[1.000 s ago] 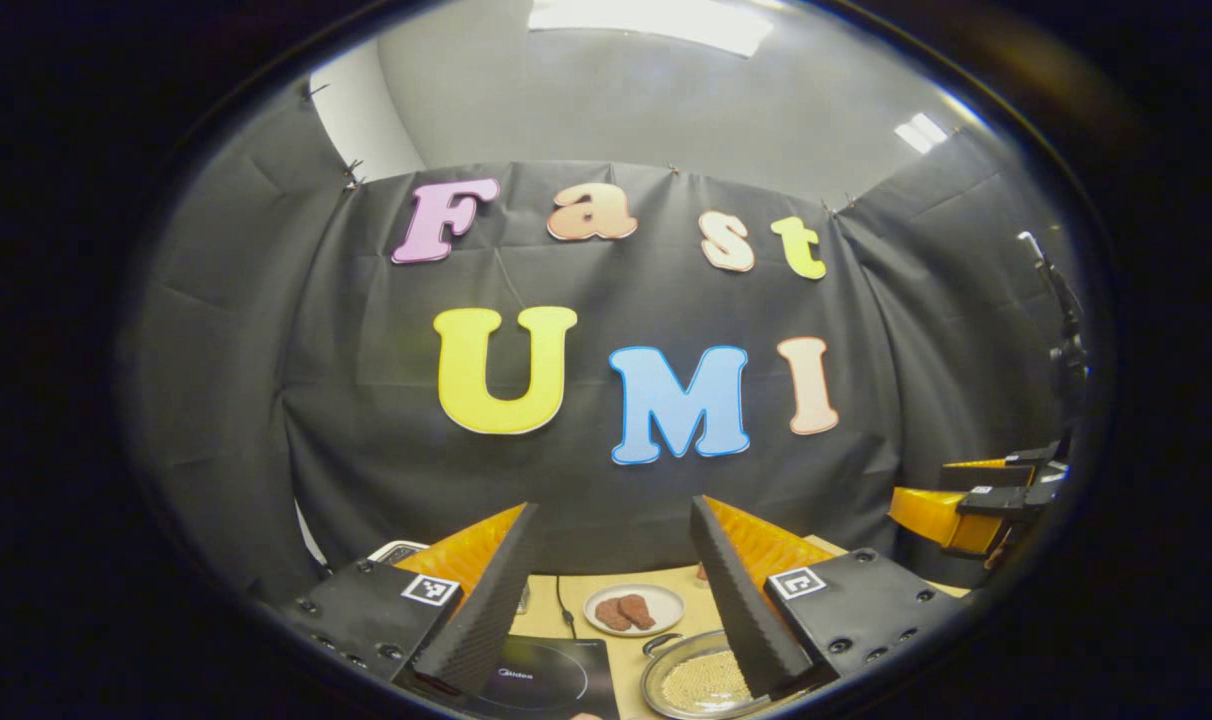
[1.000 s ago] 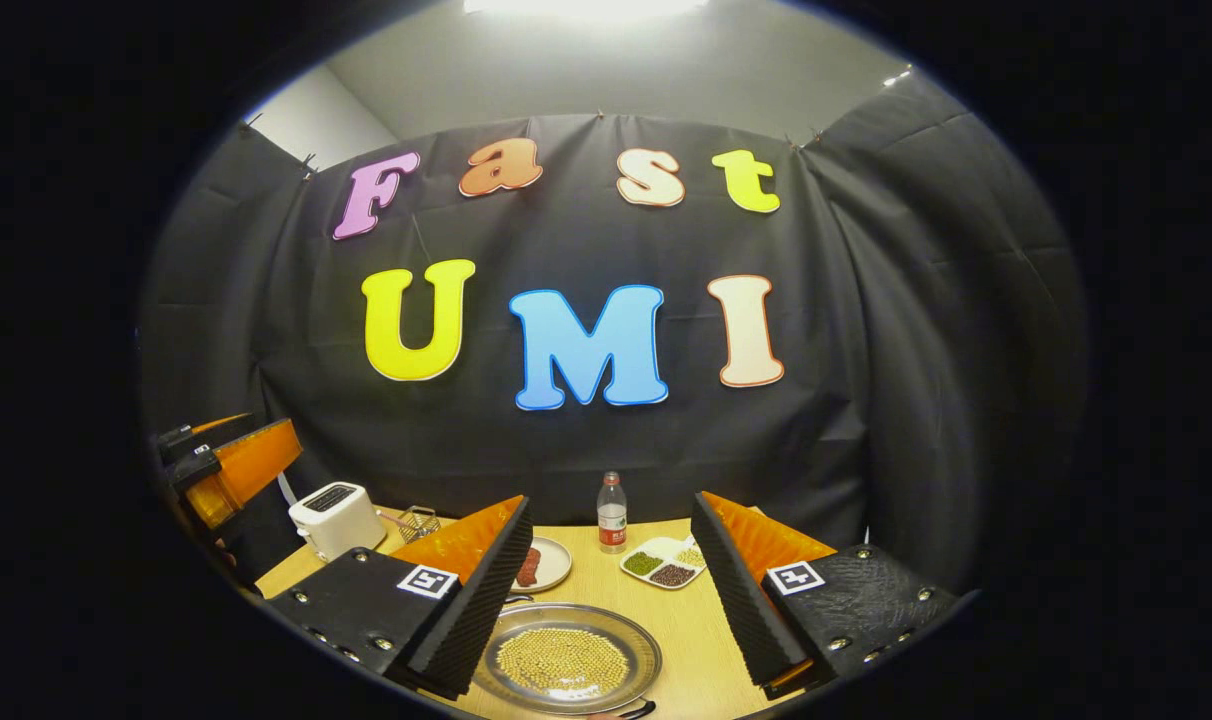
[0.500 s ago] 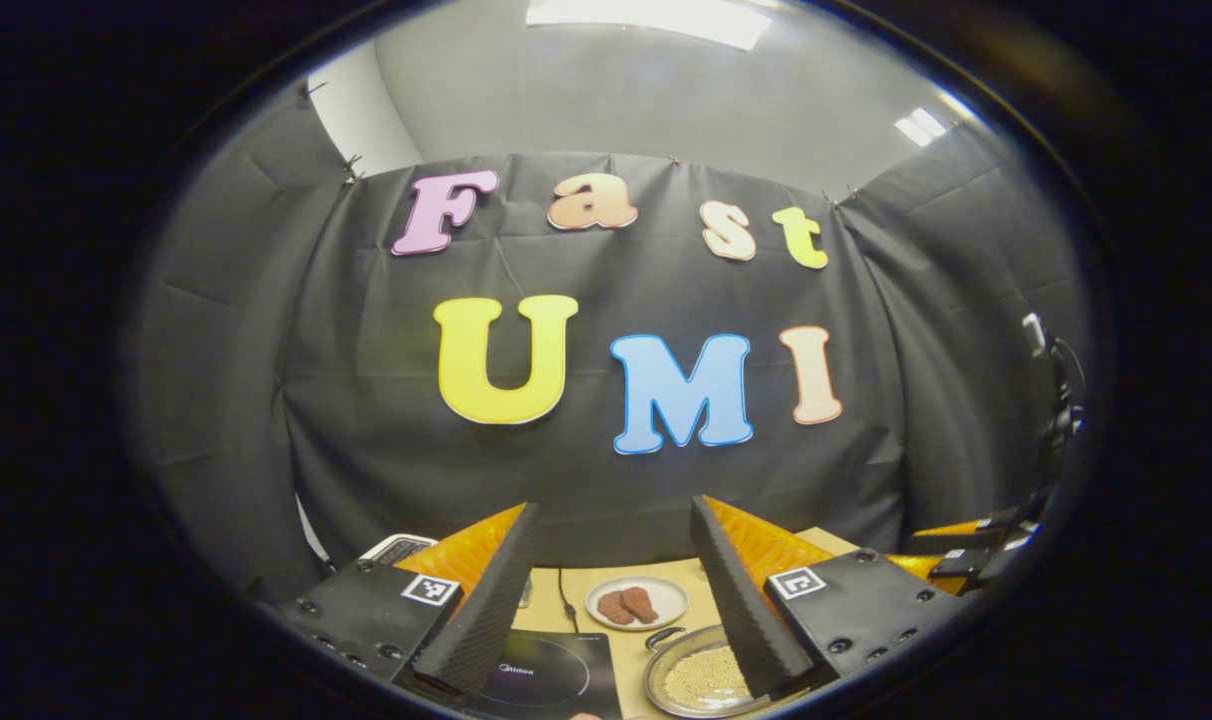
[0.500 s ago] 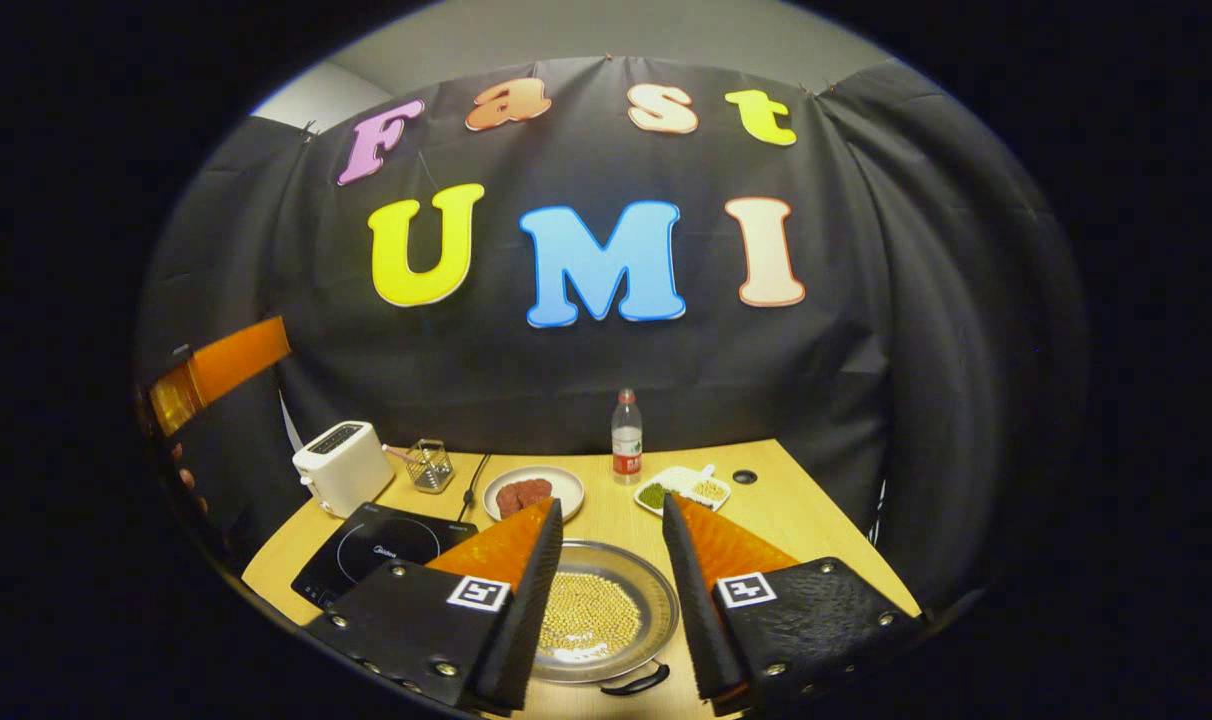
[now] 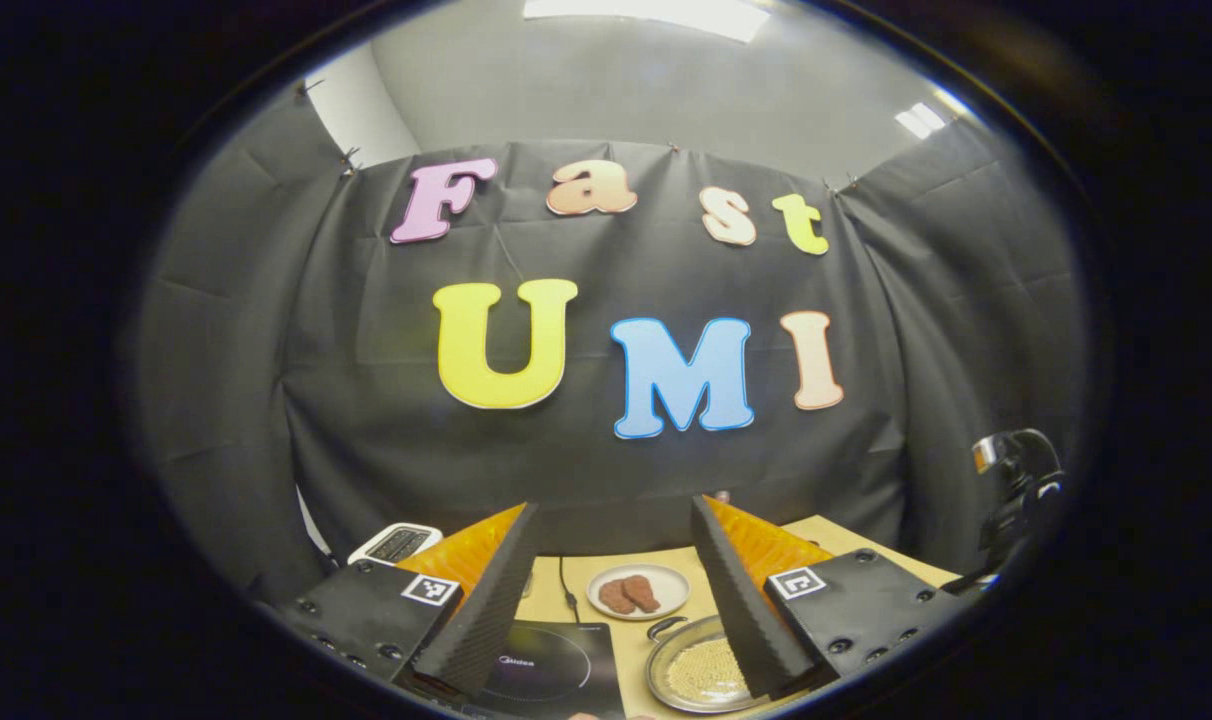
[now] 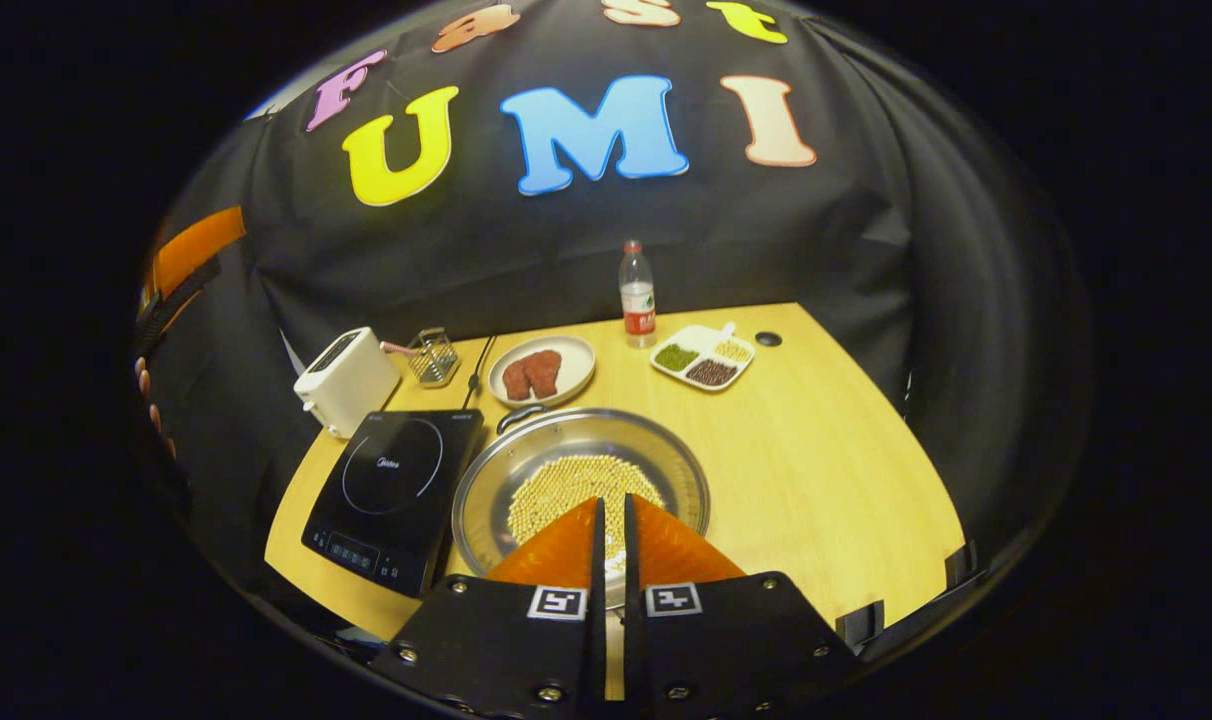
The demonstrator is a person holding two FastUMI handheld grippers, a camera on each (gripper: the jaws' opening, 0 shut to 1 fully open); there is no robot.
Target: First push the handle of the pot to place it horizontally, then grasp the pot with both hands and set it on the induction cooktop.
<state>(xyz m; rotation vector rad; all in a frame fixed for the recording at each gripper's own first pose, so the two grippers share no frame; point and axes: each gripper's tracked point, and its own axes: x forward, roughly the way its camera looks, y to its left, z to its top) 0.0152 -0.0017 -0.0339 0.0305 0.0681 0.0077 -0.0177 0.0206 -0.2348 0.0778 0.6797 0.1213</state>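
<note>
Right hand-held gripper (image 6: 613,512), fingers together above the pot (image 6: 580,487), left hand-held gripper (image 5: 614,585) apart; a clumsy push on its probably hidden near handle could spill the beans (image 6: 576,495).

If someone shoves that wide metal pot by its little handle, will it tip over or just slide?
The pot looks broad and shallow, so it will probably slide or turn rather than tip. The wooden table looks smooth, so it may move easily. The loose yellow beans inside would likely roll and shift if it is jolted.
</note>
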